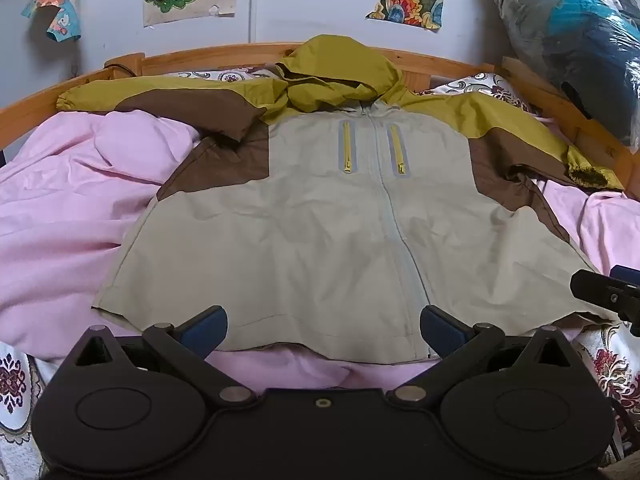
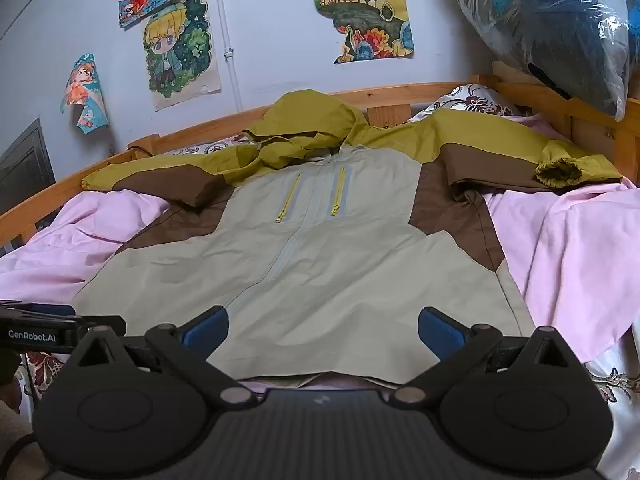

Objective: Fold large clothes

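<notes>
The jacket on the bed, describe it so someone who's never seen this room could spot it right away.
On the wooden-framed bed under the wall drawings, a pink sheet covers the mattress. The jacket lies flat on it, zipped, hood toward the wall. Only it has a beige body, brown side panels, mustard hood and two yellow chest zips.

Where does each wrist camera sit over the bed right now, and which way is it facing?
Left wrist: behind the open left gripper at the jacket hem, facing the hood and wall; the right gripper juts in at the right edge.
Right wrist: behind the open right gripper, over the hem further right, facing likewise; the left gripper shows at the left edge.
Shared: jacket, pink sheet, wooden bed frame, wall drawings.
</notes>
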The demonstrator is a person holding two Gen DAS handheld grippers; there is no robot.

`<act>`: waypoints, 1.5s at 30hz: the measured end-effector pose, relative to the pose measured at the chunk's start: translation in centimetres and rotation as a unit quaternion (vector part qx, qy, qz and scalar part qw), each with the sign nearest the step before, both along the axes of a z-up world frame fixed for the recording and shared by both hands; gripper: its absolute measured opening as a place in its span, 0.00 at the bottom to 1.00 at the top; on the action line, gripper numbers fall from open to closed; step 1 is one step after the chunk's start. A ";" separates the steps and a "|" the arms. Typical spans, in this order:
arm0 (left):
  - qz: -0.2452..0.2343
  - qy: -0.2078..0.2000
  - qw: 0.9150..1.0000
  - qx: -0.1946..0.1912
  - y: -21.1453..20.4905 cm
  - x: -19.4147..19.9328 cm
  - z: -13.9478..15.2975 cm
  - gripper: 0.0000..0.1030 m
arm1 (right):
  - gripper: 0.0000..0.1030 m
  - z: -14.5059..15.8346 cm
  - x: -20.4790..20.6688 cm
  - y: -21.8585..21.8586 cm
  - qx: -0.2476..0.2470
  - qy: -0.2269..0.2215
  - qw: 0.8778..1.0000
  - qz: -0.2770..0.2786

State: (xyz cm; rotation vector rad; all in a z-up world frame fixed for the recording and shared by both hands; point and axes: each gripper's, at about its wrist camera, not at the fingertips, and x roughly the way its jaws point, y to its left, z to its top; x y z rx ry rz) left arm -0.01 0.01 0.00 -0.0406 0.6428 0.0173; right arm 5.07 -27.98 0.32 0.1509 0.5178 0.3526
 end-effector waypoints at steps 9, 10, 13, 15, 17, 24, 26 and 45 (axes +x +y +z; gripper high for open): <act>0.001 0.002 1.000 -0.001 -0.2 -0.1 0.0 0.99 | 1.00 -0.2 0.1 0.1 0.000 0.004 1.000 0.002; 0.001 0.002 1.000 -0.001 -0.2 -0.1 0.1 0.99 | 1.00 -0.2 0.2 0.2 -0.001 0.004 1.000 0.002; 0.000 0.003 1.000 0.001 0.2 0.3 0.0 0.99 | 1.00 -0.2 0.0 0.0 0.003 0.001 1.000 0.000; 0.000 0.003 1.000 0.000 0.2 0.4 -0.1 0.99 | 1.00 -0.3 0.0 0.1 0.003 0.001 1.000 0.000; 0.000 0.003 1.000 0.000 0.3 0.4 -0.2 0.99 | 1.00 -0.3 0.1 0.1 0.003 0.000 1.000 0.001; 0.000 0.002 1.000 0.000 0.3 0.5 -0.2 0.99 | 1.00 -0.4 0.2 0.1 0.003 0.001 1.000 0.000; 0.000 0.002 1.000 0.000 0.3 0.5 -0.2 0.99 | 1.00 -0.4 0.2 0.1 0.003 0.001 1.000 0.000; 0.001 0.002 1.000 0.000 0.3 0.5 -0.2 0.99 | 1.00 -0.4 0.3 0.1 0.002 0.003 1.000 0.000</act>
